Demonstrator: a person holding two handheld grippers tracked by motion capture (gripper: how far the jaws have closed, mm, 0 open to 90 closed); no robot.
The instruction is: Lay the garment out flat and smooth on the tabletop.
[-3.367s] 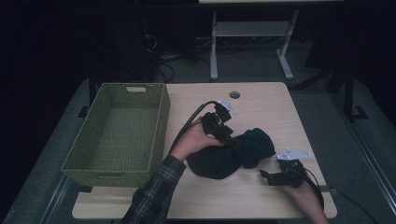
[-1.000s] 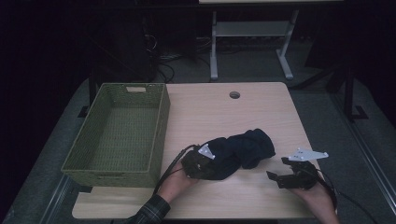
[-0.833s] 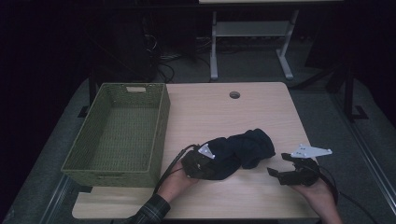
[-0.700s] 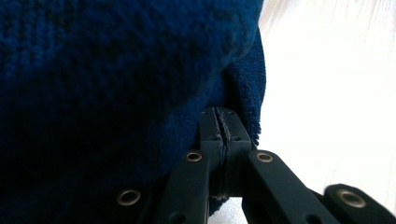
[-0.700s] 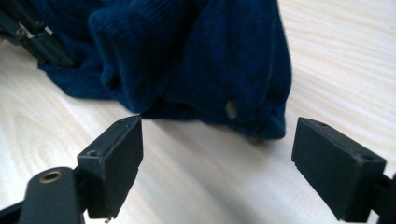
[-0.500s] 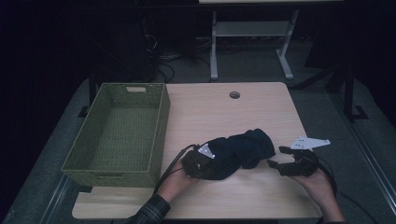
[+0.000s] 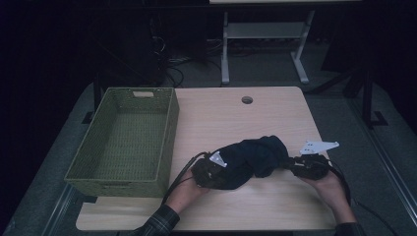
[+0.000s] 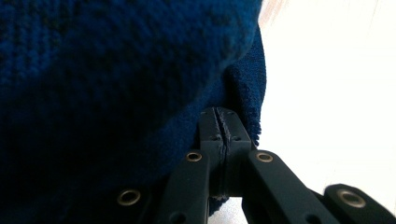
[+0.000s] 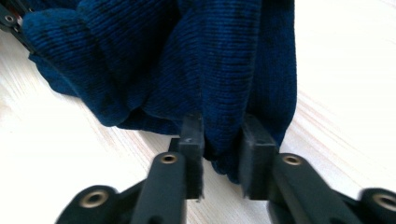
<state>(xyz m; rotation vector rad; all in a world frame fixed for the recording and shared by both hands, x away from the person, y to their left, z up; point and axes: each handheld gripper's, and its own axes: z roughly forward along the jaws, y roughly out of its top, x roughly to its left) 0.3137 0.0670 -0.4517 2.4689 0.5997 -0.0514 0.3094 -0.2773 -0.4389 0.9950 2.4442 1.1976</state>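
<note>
At the far left of the table [image 7: 275,118] stands the green woven basket [image 7: 125,137], well apart from your work. Next comes your left gripper [image 7: 210,169], low at the left end of the dark blue knitted garment [image 7: 251,160]. In the left gripper view its jaws are pressed together, with an edge of the blue cloth [image 8: 140,70] pinched between their tips. The garment lies bunched on the wood, near your side of the table, between your two hands. At its right end is your right gripper [image 7: 297,166]. In the right gripper view its jaws stand apart, with a thick fold of the knit [image 9: 219,70] between them.
</note>
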